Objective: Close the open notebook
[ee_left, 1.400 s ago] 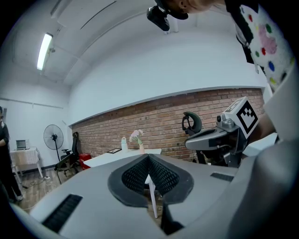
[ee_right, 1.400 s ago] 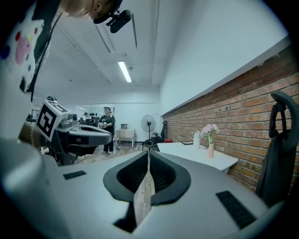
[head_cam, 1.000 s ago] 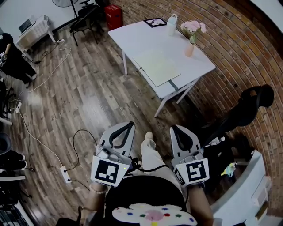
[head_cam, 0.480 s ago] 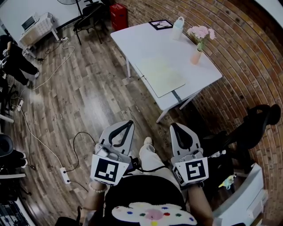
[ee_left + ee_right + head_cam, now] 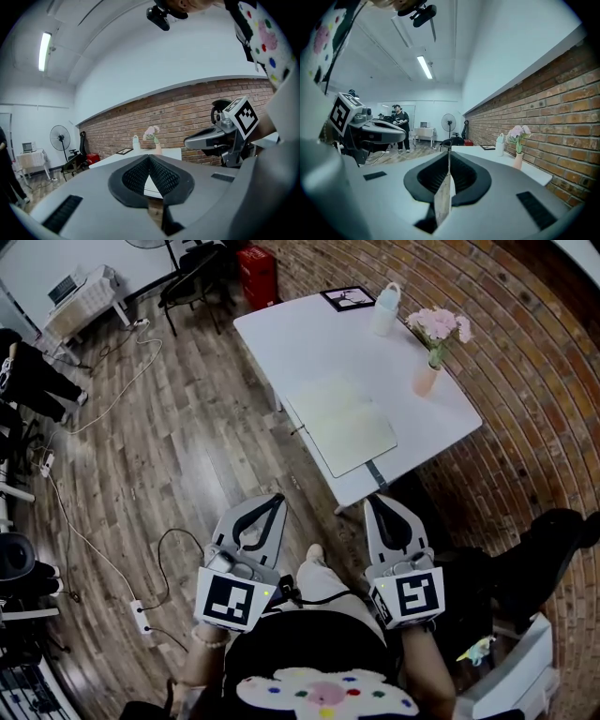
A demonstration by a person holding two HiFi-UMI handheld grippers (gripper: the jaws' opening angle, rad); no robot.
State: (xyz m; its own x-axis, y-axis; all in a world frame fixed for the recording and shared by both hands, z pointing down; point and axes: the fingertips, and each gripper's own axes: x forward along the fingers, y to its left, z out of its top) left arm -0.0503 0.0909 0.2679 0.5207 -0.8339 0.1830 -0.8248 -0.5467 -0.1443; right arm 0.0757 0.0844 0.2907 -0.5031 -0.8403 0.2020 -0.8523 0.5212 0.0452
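Since a second ago the white table point(image 5: 300, 329) has slid lower in the head view and now sits closer to the person, while both grippers keep their place low in the frame with their jaws unchanged.

A wooden plank floor point(image 5: 169, 456) fills the left and middle of the head view. A curved red brick wall point(image 5: 534, 371) runs down the right side. The table stands against that wall, one corner pointing toward the person.

The open notebook point(image 5: 342, 425) lies flat on the table, close to the table's near edge. Its pale pages face up and the spine crease runs between them. Nothing touches it, and it is well apart from both grippers.

The left gripper point(image 5: 275, 500) is held low over the floor, pointing toward the table. In the left gripper view its jaws point(image 5: 149, 157) meet at the tips with nothing between them. The right gripper point(image 5: 371, 502) is held beside it, pointing the same way. In the right gripper view its jaws point(image 5: 449, 152) are pressed together and empty.

Farther back on the table, near the wall, a slim vase point(image 5: 426, 379) holds pink flowers point(image 5: 441, 326). A pale bottle point(image 5: 385, 296) stands upright at the far end, and a small dark picture frame point(image 5: 349, 298) lies just beside it.
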